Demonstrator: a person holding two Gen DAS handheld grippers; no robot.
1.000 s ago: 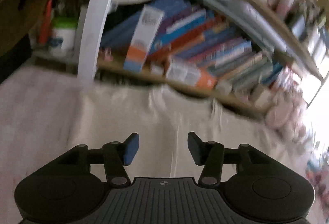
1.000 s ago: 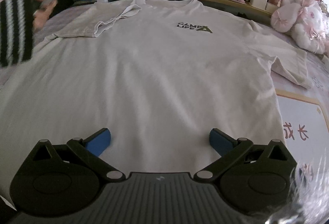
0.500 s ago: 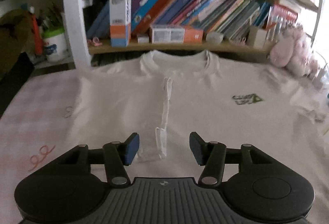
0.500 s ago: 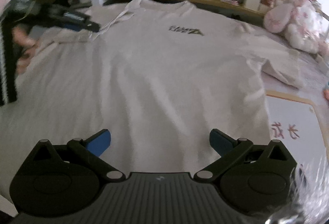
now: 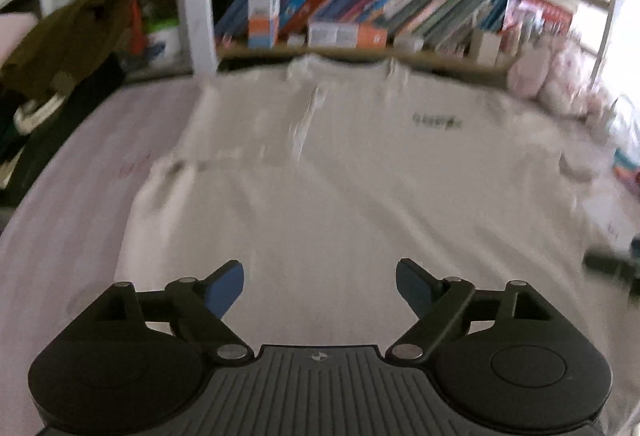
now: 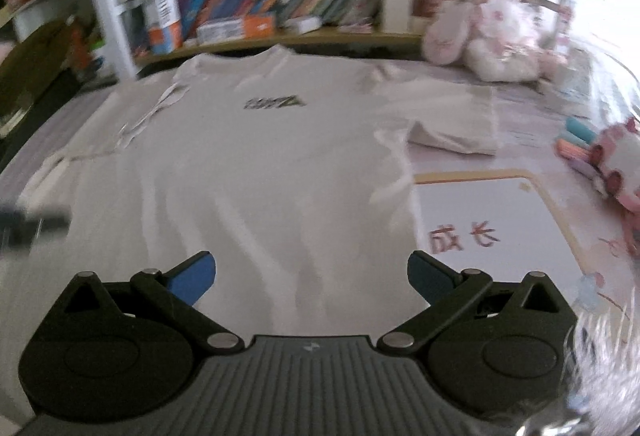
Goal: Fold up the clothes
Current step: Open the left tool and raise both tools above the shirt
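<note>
Both grippers have drawn back toward the hem; left gripper and right gripper hover spread, empty. Cream T-shirt lies flat on the bed: soft, light, best pinched at hem corners.

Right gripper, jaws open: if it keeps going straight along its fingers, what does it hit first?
Most likely the white T-shirt. The right gripper points across the shirt's lower body toward its chest logo, nothing between. Depth is blurred; the bookshelf lies beyond.
</note>
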